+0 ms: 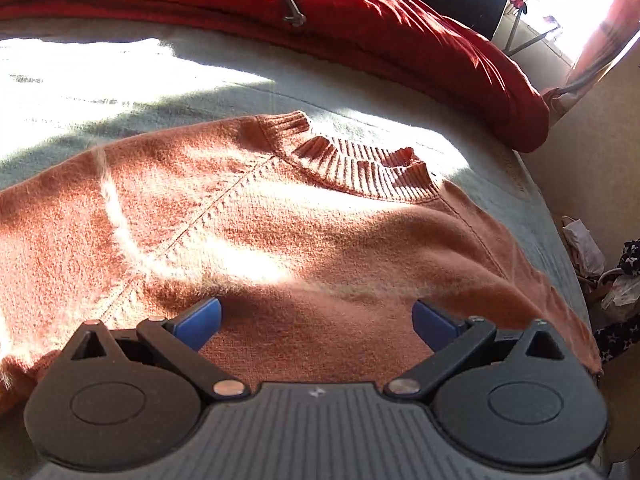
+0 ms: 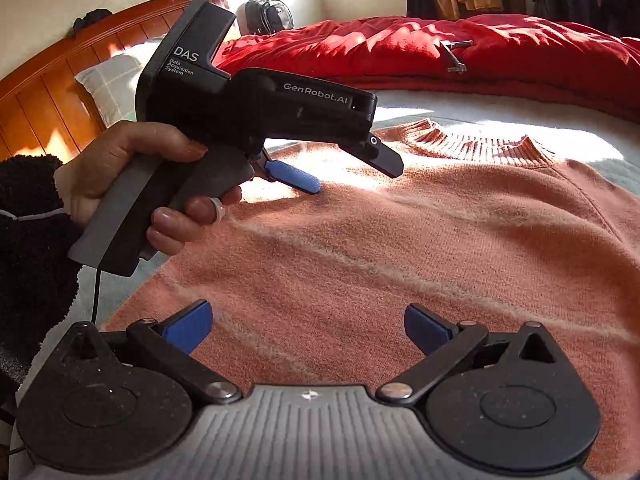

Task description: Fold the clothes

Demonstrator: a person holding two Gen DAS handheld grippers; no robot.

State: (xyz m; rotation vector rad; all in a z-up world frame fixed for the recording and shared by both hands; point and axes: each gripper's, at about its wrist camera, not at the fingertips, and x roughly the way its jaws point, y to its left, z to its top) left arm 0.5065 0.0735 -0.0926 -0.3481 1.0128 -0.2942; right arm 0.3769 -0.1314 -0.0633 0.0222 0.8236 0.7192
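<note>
Hovering wide open and empty, both the left gripper (image 1: 316,320) and right gripper (image 2: 308,326) are sitting over the sweater (image 1: 280,232), lying flat on the bed (image 1: 120,80), folding not yet started.

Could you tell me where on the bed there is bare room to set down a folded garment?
The pale bed cover lies bare between the orange sweater collar and the red duvet. A narrower strip runs past the sweater toward the headboard. The near side is crowded: sweater and both open claws.

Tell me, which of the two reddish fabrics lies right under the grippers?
The orange knitted sweater with the ribbed collar; the bright red quilt lies farther back.
</note>
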